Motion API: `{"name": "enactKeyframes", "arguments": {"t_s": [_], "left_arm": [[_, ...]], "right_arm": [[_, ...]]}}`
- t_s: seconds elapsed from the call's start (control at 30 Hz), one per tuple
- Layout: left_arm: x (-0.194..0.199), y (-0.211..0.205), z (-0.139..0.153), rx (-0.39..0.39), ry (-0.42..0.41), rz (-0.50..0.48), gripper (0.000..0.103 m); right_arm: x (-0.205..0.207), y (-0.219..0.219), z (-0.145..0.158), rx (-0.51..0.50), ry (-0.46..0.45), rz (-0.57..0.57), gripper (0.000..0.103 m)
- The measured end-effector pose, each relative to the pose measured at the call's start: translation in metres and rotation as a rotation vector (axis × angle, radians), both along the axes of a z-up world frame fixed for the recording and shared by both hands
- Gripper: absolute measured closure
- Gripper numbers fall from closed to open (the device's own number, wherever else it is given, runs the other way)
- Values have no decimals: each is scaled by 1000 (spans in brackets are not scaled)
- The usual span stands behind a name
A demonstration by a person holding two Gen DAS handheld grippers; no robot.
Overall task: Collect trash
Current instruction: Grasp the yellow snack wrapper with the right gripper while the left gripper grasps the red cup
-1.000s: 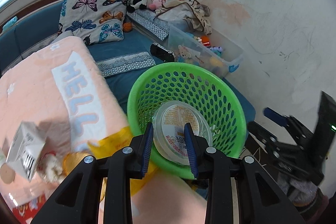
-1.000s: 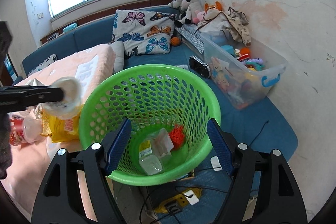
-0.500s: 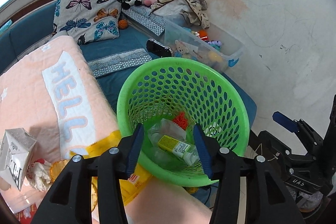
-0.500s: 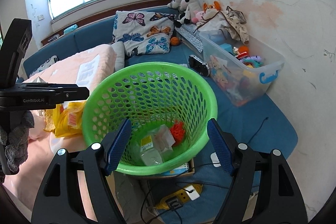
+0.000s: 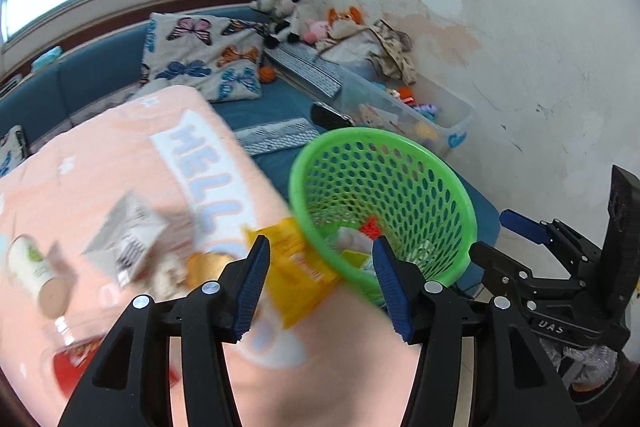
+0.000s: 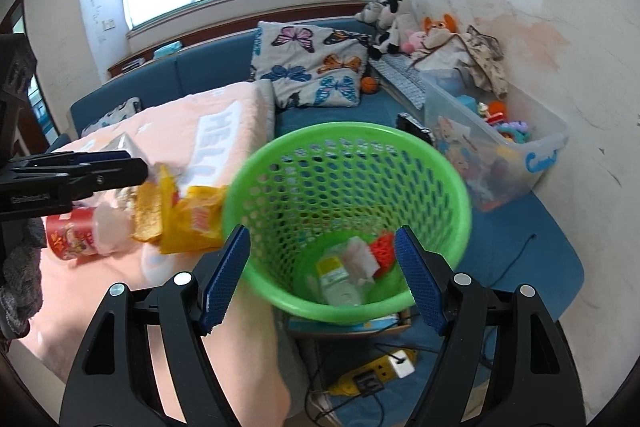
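A green mesh basket (image 5: 384, 187) stands beside the pink blanket (image 5: 100, 167); a clear lid, a yellow-labelled packet (image 6: 332, 267) and a red scrap lie inside. My left gripper (image 5: 320, 247) hangs over the blanket's edge, its jaws opening with nothing between them. Beyond it lie a yellow wrapper (image 5: 296, 267), a white carton (image 5: 128, 235), a paper cup (image 5: 36, 275) and a red-labelled cup (image 6: 76, 239). My right gripper (image 6: 320, 233) stands open in front of the basket (image 6: 348, 167), whose near rim shows between the jaws. Each gripper appears in the other's view: left gripper (image 6: 140, 171), right gripper (image 5: 490, 233).
A clear toy bin (image 6: 500, 155) sits against the wall at the right, with plush toys (image 6: 400, 15) behind it. A butterfly pillow (image 6: 312, 71) leans on the blue sofa. A yellow power strip (image 6: 384, 371) and cables lie on the floor below the basket.
The left gripper let a round clear lid drop into the basket, opened, and pulled back left over the blanket. The right gripper drifted slightly; the basket now sits further right in its view.
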State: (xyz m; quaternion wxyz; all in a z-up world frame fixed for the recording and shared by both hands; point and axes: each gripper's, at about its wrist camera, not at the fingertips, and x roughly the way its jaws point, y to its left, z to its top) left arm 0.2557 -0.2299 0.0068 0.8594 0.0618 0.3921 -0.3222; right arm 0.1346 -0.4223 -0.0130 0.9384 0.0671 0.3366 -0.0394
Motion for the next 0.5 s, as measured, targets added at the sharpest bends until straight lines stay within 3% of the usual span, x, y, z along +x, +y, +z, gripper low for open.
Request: {"name": "enactKeyframes", "arguments": {"t_s": [0.5], "left_arm": [[-30,113,10,-23,-60,209,48]], "right_arm": [[26,76,-10,-3,36,160,28]]}}
